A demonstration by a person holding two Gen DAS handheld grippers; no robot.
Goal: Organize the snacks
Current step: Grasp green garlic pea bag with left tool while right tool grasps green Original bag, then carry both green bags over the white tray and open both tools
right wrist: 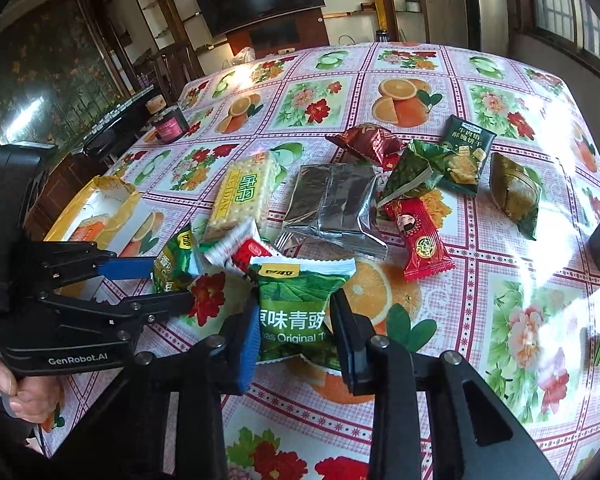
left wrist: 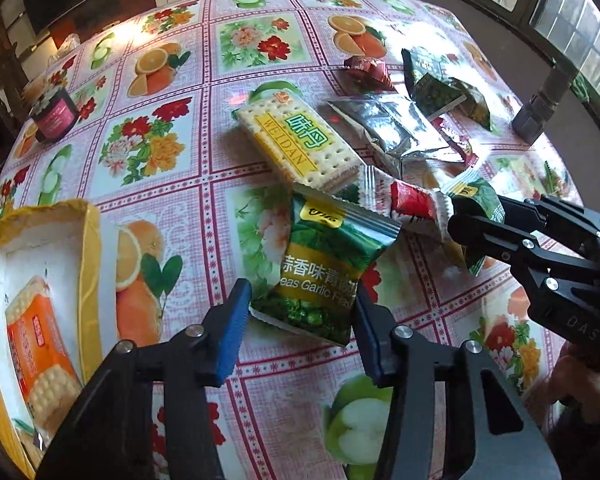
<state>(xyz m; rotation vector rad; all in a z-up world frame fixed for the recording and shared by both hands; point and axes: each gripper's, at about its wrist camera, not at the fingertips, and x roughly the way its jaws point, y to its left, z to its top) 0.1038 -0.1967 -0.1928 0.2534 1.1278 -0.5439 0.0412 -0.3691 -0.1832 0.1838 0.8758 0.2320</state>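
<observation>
The left gripper has its blue-padded jaws closed against both sides of a dark green foil pouch of garlic-flavour peas, which tilts upward off the tabletop. The right gripper likewise has its jaws pressed against the sides of a lighter green foil pouch of original-flavour peas, holding it upright.

To the left, a yellow-rimmed white cardboard box lies open and contains one orange-labelled cracker packet. A yellow-banded clear packet of square crackers lies flat near the centre of the tabletop, just beyond the held garlic pouch. A small red-and-white wrapped snack lies between the two held pouches. A crumpled silver foil bag lies to the right of the cracker packet. Beside it lies a red wrapped candy bar bearing a cartoon face. Farther back lie a dark red foil pouch, a dark green biscuit packet and two green pyramid-shaped wrapped items. A dark jar with a pink label stands at the far left edge.
</observation>
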